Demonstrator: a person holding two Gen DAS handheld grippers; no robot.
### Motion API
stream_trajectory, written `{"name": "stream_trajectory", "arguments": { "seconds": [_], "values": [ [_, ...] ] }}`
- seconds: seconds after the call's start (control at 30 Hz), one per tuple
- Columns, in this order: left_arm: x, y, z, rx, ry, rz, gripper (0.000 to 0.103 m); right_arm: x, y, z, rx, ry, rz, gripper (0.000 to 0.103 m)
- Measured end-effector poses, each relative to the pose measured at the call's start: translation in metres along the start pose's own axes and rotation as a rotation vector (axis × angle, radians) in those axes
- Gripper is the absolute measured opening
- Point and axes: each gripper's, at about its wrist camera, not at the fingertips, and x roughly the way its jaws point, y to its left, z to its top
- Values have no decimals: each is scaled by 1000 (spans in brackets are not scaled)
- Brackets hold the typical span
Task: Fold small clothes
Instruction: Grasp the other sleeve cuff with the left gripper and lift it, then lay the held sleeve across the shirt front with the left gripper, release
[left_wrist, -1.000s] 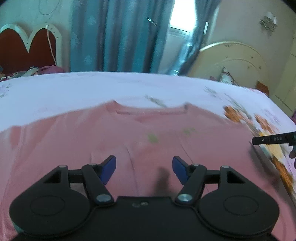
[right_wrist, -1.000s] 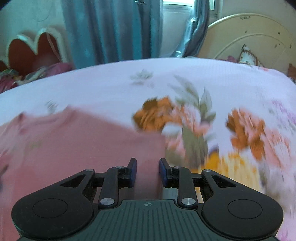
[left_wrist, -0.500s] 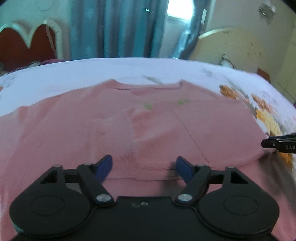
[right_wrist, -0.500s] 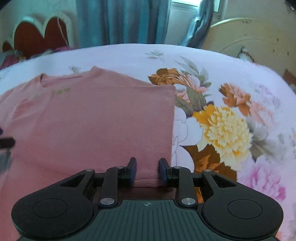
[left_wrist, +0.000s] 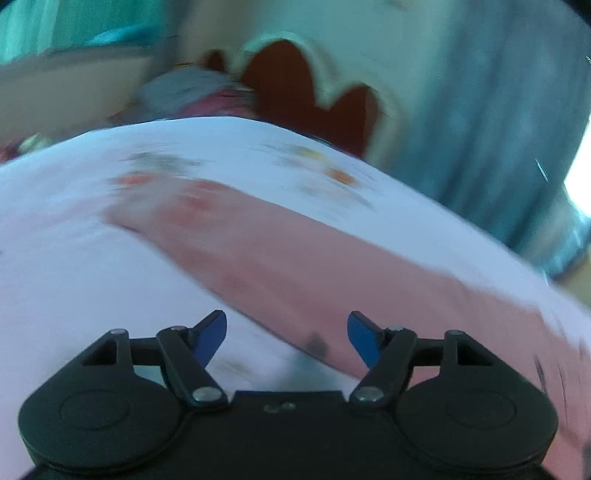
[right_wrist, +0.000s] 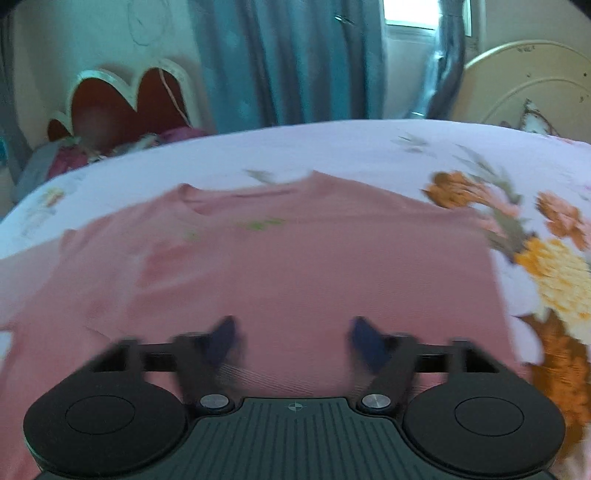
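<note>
A pink long-sleeved top (right_wrist: 295, 266) lies flat on the flowered bedsheet, neckline toward the far side, its right side folded in to a straight edge. My right gripper (right_wrist: 293, 338) is open and empty, just above the top's near part. In the blurred left wrist view the top's left sleeve (left_wrist: 295, 258) stretches out across the sheet. My left gripper (left_wrist: 286, 334) is open and empty, over the sleeve's near edge.
The flowered sheet (right_wrist: 546, 258) covers the bed. A red scalloped headboard (right_wrist: 122, 107) and bundled cloth (right_wrist: 55, 162) stand at the far left, teal curtains (right_wrist: 295, 62) behind, a cream headboard (right_wrist: 532, 85) at the far right.
My right gripper has opened and let go of the folded edge of the top. My left gripper has swung left, from the top's body to its left sleeve.
</note>
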Motion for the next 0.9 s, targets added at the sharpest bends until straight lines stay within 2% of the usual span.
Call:
{"name": "stream_trajectory", "arguments": {
  "seconds": [0.1,0.2,0.4,0.47,0.5,0.53,0.57,0.63,0.77,0.9],
  "values": [
    [22,54,22,-172,-1,16,63,6,28,5,-14,-13,-4,52],
    [40,97,35,-365,-29,-55,55,8,46,8,-20,-6,-16,52],
    [69,122,54,-513,-51,-154,53,9,53,12,-32,8,-49,52],
    [74,129,58,-537,-37,-174,32,7,49,12,-13,14,-52,52],
    [81,131,61,-551,-5,-175,12,7,47,12,-1,19,-54,52],
    [84,131,64,-559,-1,-164,11,7,45,12,10,21,-56,52],
    [78,125,66,-533,-35,-169,11,7,43,12,20,19,-58,52],
    [61,104,70,-416,-95,-186,12,4,41,13,28,16,-63,52],
    [37,36,66,-175,-93,-252,11,-4,33,12,40,1,-65,52],
    [18,-55,43,18,-41,-371,11,-12,21,12,62,-15,-65,52]
  ]
}}
